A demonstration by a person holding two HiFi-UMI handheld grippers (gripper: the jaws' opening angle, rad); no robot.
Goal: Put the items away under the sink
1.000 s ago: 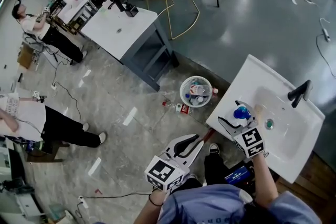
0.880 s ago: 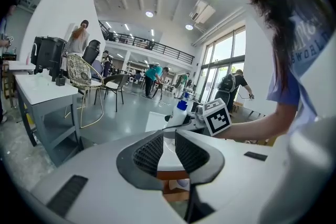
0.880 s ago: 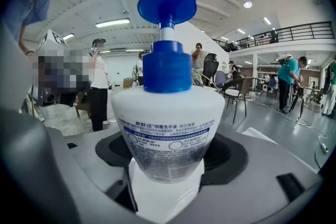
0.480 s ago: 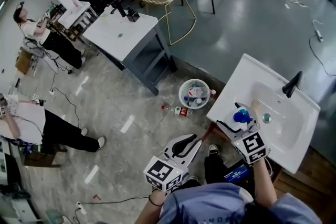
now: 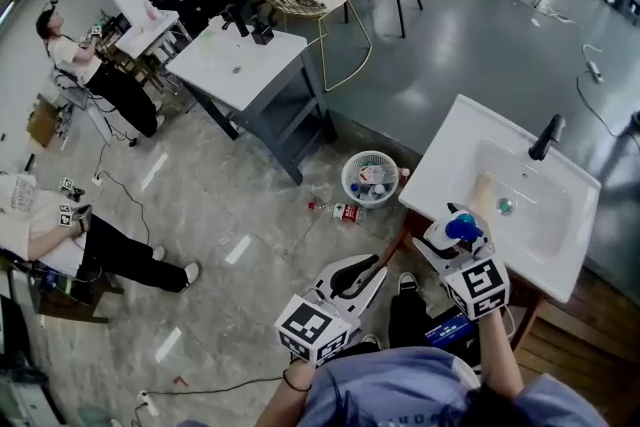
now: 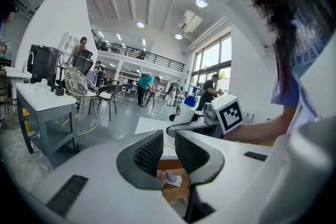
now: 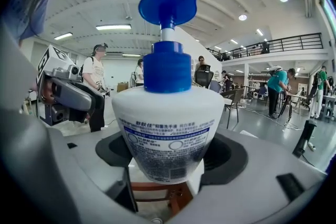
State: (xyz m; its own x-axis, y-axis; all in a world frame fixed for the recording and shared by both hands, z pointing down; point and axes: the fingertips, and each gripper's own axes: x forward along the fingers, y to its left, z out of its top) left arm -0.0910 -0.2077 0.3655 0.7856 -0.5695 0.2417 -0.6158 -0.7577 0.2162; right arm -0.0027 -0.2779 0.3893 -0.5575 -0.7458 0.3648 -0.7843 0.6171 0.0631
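A white pump bottle with a blue pump head stands upright between the jaws of my right gripper, which is shut on it at the near left corner of the white sink. The bottle's label fills the right gripper view. My left gripper hangs lower, to the left of the sink and above the floor. Its jaws are nearly together with nothing between them. The left gripper view shows the right gripper's marker cube and the bottle.
A black faucet stands at the sink's far side. A wire waste basket and a lying bottle are on the floor left of the sink. A blue box sits below it. A grey table stands further left.
My right gripper has carried the bottle from over the sink's left part back to its near left corner. The left gripper has stayed where it was.
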